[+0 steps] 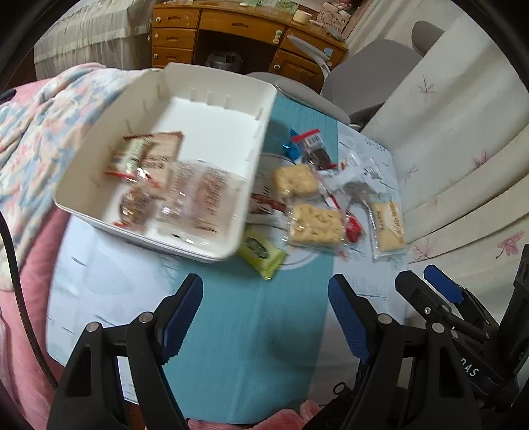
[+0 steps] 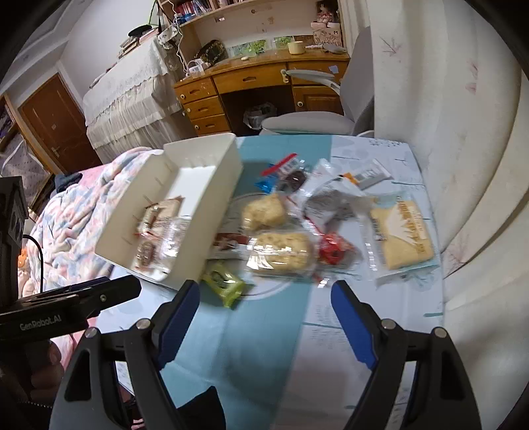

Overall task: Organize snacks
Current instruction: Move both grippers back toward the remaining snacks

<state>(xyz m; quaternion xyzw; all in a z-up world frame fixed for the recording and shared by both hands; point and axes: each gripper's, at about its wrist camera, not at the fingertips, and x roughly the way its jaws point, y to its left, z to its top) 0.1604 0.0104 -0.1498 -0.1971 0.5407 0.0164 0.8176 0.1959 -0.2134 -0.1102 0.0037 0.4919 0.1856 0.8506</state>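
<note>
A white box (image 1: pixel 211 109) (image 2: pixel 218 178) sits on the left of a blue and white table (image 1: pixel 251 330) (image 2: pixel 258 337) and holds several wrapped snacks (image 1: pixel 155 172) (image 2: pixel 158 225). To its right lie loose snacks: two pale rice cakes (image 1: pixel 296 180) (image 2: pixel 281 251), a green packet (image 1: pixel 261 253) (image 2: pixel 223 281), a red candy (image 2: pixel 334 251), a yellow biscuit pack (image 1: pixel 388 225) (image 2: pixel 401 235) and a dark packet (image 1: pixel 314 149). My left gripper (image 1: pixel 266 291) is open and empty above the table's near part. My right gripper (image 2: pixel 266 297) is open and empty; it also shows in the left wrist view (image 1: pixel 420 281).
A floral quilt (image 1: pixel 39 139) (image 2: pixel 82 211) lies on the bed at left. A cream cushioned backrest (image 1: pixel 446 139) (image 2: pixel 479 198) rises at right. A grey chair (image 1: pixel 367 79) and a wooden desk (image 1: pixel 231 26) (image 2: pixel 264 79) stand beyond the table.
</note>
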